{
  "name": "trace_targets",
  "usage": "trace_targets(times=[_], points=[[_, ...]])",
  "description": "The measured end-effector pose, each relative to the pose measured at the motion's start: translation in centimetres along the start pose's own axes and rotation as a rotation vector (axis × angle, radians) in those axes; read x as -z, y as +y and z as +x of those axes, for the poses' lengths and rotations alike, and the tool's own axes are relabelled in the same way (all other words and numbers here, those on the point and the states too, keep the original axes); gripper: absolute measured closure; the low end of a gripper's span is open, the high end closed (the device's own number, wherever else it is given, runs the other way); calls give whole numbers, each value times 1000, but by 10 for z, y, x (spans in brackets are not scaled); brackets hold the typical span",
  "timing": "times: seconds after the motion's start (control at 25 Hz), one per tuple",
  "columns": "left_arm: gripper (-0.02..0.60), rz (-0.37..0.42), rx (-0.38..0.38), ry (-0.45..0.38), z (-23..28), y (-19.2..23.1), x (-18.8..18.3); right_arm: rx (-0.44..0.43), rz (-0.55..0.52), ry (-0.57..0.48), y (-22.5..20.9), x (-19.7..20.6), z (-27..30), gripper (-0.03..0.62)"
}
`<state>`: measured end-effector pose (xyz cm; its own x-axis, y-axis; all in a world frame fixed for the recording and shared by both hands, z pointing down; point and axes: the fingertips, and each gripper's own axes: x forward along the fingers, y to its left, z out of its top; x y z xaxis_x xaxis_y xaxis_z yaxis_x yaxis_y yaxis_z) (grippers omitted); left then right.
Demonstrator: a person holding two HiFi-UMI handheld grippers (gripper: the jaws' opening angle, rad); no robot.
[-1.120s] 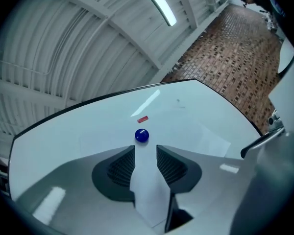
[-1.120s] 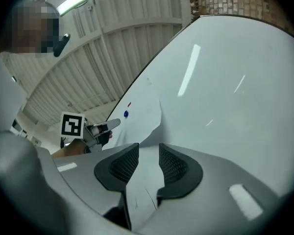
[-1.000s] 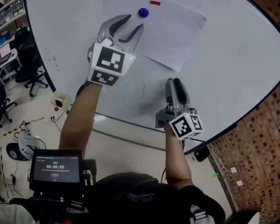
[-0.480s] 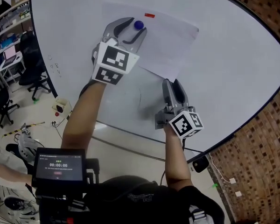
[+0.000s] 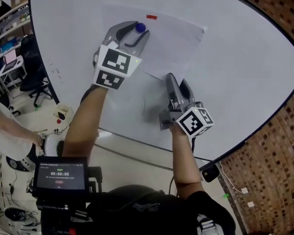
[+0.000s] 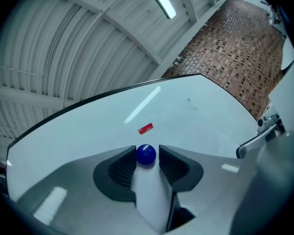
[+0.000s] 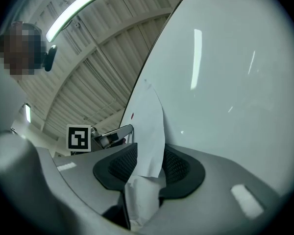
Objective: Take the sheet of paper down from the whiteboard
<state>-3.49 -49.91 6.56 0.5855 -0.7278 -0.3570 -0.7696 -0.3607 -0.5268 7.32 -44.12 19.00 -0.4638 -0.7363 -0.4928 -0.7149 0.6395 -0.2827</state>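
A white sheet of paper (image 5: 179, 38) hangs on the whiteboard (image 5: 235, 58), held near its top by a round blue magnet (image 5: 140, 27) and a small red strip (image 5: 151, 17). My left gripper (image 5: 135, 31) reaches up to the magnet (image 6: 146, 154). Its jaws are closing, and the pads sit against the ball's two sides. My right gripper (image 5: 176, 81) is at the sheet's lower corner. In the right gripper view the paper (image 7: 149, 126) bends off the board and runs between the pads. Those jaws are closing, with a gap still showing round the sheet.
A brick wall (image 5: 274, 180) borders the board on the right. Office chairs (image 5: 32, 77) and cluttered desks stand at the left, where another person's arm (image 5: 10, 126) reaches in. A small screen (image 5: 60, 173) hangs at my chest.
Both grippers have moved up the board. The left one's jaws now flank the blue magnet. The right one has reached the paper's lower corner, which now lies between its jaws.
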Motion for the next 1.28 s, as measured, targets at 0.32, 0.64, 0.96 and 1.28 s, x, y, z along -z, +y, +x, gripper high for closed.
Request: trace_targets(times=[0.32, 0.64, 0.96, 1.28], points=[[459, -10, -2, 3, 0, 2, 0, 13, -1, -33, -2, -6, 13, 534], [459, -52, 5, -5, 0, 1, -1, 20, 3, -43, -5, -11, 12, 582], [459, -91, -12, -44, -2, 1, -6, 12, 11, -50, -3, -16, 8, 582], [459, -120, -4, -126, -21, -6, -30, 22, -8, -65, -3, -25, -3, 582]])
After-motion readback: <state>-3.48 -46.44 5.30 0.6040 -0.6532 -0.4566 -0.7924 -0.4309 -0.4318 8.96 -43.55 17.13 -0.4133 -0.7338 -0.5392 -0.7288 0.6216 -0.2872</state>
